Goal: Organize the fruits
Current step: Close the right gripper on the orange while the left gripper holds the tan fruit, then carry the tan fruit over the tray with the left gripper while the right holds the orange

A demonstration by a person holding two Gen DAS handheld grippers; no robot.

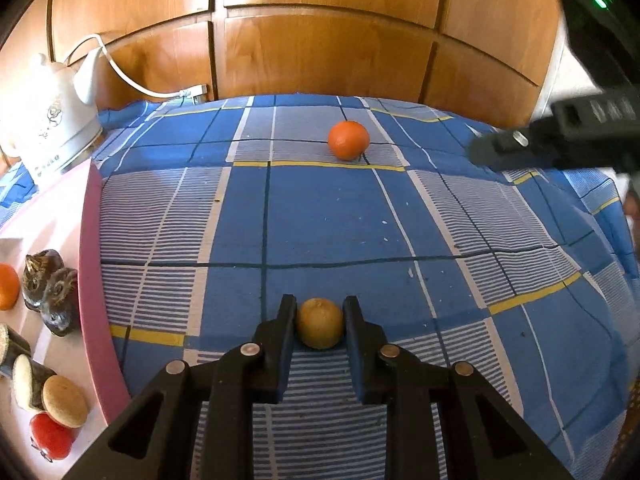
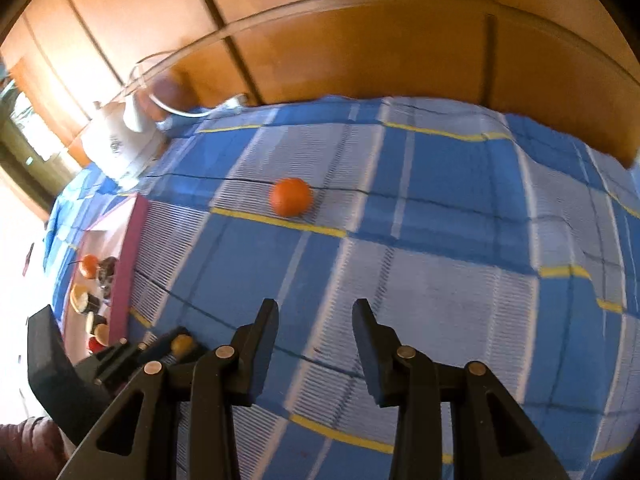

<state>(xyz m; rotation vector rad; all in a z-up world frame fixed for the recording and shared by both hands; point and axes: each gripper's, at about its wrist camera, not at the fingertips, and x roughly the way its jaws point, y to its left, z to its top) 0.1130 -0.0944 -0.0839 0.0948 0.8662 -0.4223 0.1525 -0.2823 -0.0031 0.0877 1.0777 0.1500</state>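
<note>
My left gripper point(image 1: 319, 306) is shut on a small yellow-brown round fruit point(image 1: 320, 323), which sits low over the blue checked cloth point(image 1: 320, 220). Farther back on the cloth lies an orange tangerine point(image 1: 348, 139), alone. In the right wrist view my right gripper point(image 2: 316, 312) stands open above the cloth with nothing between its fingers; the tangerine point(image 2: 291, 197) lies well ahead of it. The left gripper with the yellow-brown fruit point(image 2: 182, 343) shows at the lower left of that view. The right gripper's dark body point(image 1: 560, 140) enters the left wrist view from the right.
A pink tray point(image 1: 92, 280) at the left edge holds an orange fruit point(image 1: 7, 286), dark dates point(image 1: 52, 292), a red fruit point(image 1: 52, 436) and round biscuit-like pieces point(image 1: 64, 400). A white kettle point(image 1: 52, 120) with its cord stands at the back left. Wooden panels point(image 1: 320, 40) close the back.
</note>
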